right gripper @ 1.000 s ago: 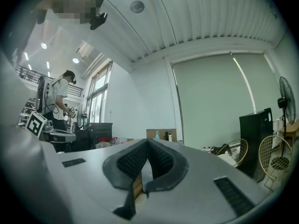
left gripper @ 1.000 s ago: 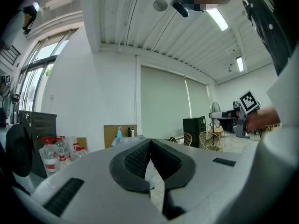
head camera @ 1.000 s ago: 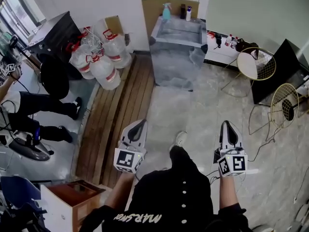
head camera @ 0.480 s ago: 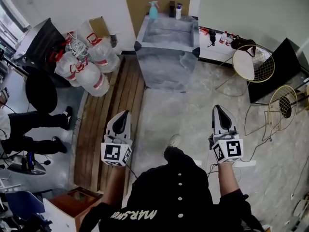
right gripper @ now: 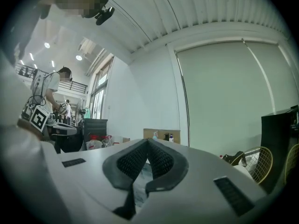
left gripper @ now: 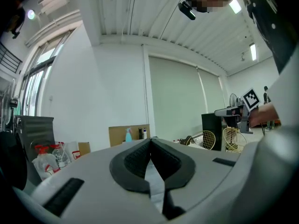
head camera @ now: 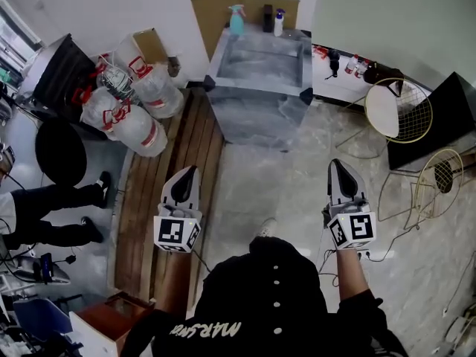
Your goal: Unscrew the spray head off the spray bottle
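Spray bottle: top centre of the head view, on the far edge of the grey table, well apart from you.
Grippers: your left gripper and right gripper are both closed, empty.
Handling: likely light, slippery plastic; clamp the body, turn the collar.

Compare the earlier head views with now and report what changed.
The person has walked toward the marble table, so it and the spray bottle at its far edge look nearer, and the water jugs have slid toward the picture's left. Nothing was taken or let go. The left claw and right claw stay shut, empty, pointing ahead.
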Available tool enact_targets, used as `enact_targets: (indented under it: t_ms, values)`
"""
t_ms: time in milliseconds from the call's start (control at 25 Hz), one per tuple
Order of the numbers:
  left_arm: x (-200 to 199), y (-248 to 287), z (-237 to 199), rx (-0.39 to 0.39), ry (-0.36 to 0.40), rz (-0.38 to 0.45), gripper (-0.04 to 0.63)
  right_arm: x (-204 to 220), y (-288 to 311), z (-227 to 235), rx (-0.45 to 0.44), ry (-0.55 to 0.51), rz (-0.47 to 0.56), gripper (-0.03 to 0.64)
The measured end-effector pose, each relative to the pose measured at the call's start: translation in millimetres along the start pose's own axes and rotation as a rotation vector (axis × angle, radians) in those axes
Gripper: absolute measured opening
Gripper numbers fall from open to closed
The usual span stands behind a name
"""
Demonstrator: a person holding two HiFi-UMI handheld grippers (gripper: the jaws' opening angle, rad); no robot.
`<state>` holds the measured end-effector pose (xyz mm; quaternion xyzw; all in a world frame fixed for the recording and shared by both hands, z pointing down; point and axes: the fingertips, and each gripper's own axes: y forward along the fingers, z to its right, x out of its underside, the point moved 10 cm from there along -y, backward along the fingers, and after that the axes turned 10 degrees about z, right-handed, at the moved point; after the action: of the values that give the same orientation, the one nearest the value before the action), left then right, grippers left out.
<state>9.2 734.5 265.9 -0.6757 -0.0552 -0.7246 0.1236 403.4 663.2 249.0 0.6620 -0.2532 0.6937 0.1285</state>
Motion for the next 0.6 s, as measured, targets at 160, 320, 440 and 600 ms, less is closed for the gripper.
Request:
enact_targets:
  t_ms: [160,320,440,600]
  values:
    - [4,32,-7,-0.005,-0.004,0.002,0.025,5,27,17,-0.011,0.005,0.012,0.014]
    - [4,57,-9,-0.006,-0.008,0.016,0.025,6,47,31,-0.013,0.006,0.012,0.014]
    - [7,70,-10,-0.006,-0.020,0.018,0.025,11,59,36,-0.015,0.008,0.005,0.014]
    - [17,84,-14,-0.006,-0.037,0.001,0.025,20,76,41,-0.021,0.017,-0.008,0.014]
